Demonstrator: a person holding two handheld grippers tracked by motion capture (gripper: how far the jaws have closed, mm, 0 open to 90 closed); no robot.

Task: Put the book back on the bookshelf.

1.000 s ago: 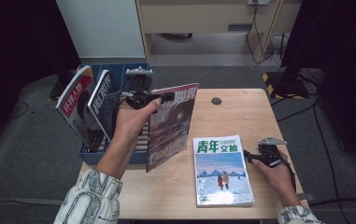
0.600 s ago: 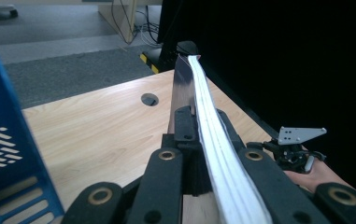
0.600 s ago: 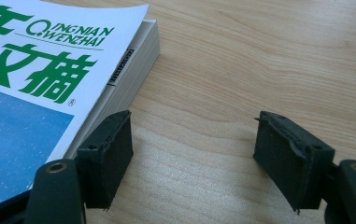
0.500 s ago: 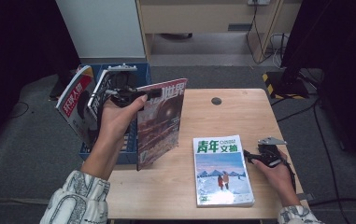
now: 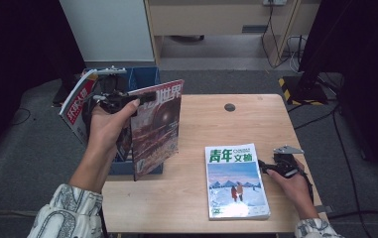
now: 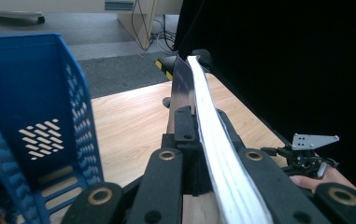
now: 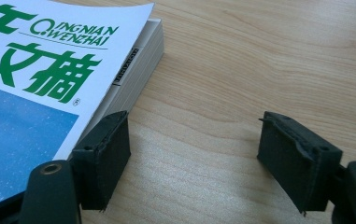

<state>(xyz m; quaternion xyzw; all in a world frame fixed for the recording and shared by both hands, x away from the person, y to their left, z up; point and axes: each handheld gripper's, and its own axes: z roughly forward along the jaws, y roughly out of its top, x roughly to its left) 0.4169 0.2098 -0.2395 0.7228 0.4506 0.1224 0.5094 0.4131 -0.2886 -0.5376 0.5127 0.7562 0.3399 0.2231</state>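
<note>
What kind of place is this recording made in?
Probably an office or lab set up for recordings: a small wooden table on grey carpet, cables trailing over the floor, black curtains at both sides, and a blue file rack for magazines at the table's edge.

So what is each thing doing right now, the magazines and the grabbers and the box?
Left gripper: shut on the dark magazine.
Dark magazine: held upright, next to the blue rack.
Right gripper: open, jaws have just been opening, nothing between them.
Green-titled magazine: flat on the table, cover up.
Blue rack: standing, magazines leaning inside.
</note>
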